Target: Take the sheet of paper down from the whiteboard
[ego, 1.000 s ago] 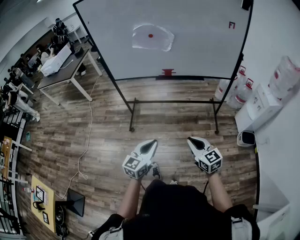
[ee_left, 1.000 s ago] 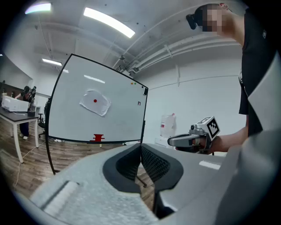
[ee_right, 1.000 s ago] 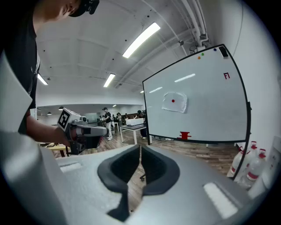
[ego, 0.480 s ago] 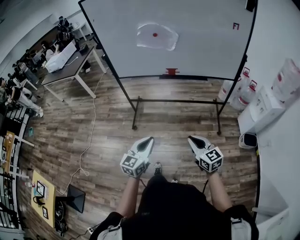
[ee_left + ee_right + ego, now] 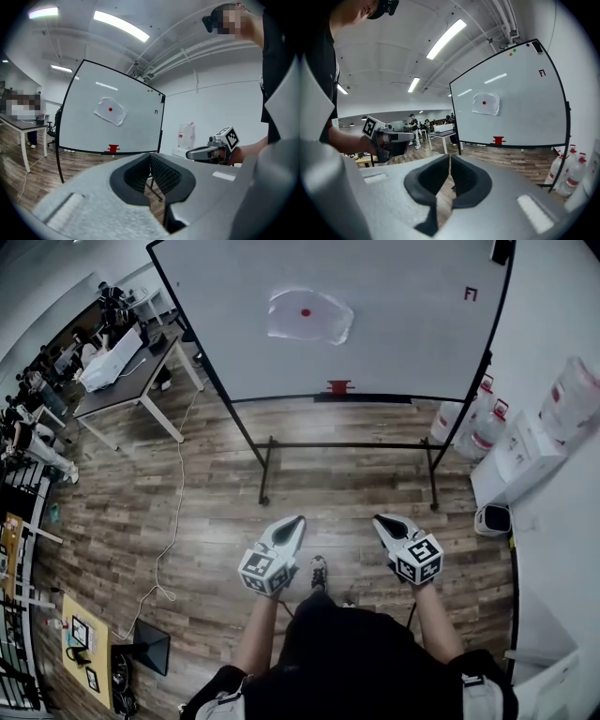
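Note:
A crumpled white sheet of paper (image 5: 308,315) hangs on the whiteboard (image 5: 394,334), pinned by a red magnet (image 5: 305,311). The same sheet of paper (image 5: 110,111) shows in the left gripper view, and the sheet of paper (image 5: 485,103) shows in the right gripper view. My left gripper (image 5: 298,520) and right gripper (image 5: 379,520) are held side by side over the floor, well short of the board. Both are shut with nothing between the jaws. Each points toward the whiteboard.
The board's black stand (image 5: 267,465) and a red eraser (image 5: 337,386) on its tray lie ahead. A grey table (image 5: 131,371) stands at the left, with people seated beyond it. Water bottles (image 5: 473,427) and white boxes (image 5: 525,451) line the right wall. A cable (image 5: 178,512) runs across the wooden floor.
Both grippers have shifted slightly over the floor, staying shut. The board has drifted a little in the head view as the person moves.

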The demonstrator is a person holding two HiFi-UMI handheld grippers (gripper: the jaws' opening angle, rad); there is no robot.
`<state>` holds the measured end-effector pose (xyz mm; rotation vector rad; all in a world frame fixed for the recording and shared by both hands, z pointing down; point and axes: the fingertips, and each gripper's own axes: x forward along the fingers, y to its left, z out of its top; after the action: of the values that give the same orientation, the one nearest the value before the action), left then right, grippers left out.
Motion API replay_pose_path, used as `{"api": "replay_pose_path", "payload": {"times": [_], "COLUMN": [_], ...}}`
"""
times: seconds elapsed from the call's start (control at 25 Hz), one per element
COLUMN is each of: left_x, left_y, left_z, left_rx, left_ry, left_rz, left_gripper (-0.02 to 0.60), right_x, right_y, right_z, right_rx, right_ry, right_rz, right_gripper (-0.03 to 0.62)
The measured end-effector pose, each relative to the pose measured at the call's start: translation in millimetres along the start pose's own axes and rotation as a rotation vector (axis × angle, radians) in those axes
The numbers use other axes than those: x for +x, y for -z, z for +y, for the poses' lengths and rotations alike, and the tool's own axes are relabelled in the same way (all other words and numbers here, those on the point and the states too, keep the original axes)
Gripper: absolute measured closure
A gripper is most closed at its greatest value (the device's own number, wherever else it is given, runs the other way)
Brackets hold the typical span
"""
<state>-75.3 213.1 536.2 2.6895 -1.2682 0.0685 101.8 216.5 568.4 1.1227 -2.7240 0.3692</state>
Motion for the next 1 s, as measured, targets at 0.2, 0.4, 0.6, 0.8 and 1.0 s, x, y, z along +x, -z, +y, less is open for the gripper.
{"api": "replay_pose_path", "payload": {"times": [0.2,0.4,0.6,0.8,1.0], "left_x": [18,42,66,82,102], "left_y": [-2,-10,-20,-29,-38], "left_z": [27,67,111,166,208], "left_rx": [-0.015,-0.021,-0.019,-0.027,-0.023], "left_ry": [0.014,0.025,0.029,0.013,0.017], "left_rz": [-0.003,-0.002,0.002,0.002,0.001], "left_gripper": [0.571,0.571,0.571,0.571,0.571], "right_x": [22,63,114,169,209], "right_y": [-2,-19,-31,-50,-64], "right_z": [-16,-29,-47,-56,-71], "right_rx": [0.004,-0.004,0.0,-0.014,-0.013], "right_ry": [0.017,0.019,0.013,-0.007,0.004], "right_rz": [0.027,0.028,0.038,0.042,0.04], "right_gripper": [0.58,0.58,0.58,0.58,0.58]}}
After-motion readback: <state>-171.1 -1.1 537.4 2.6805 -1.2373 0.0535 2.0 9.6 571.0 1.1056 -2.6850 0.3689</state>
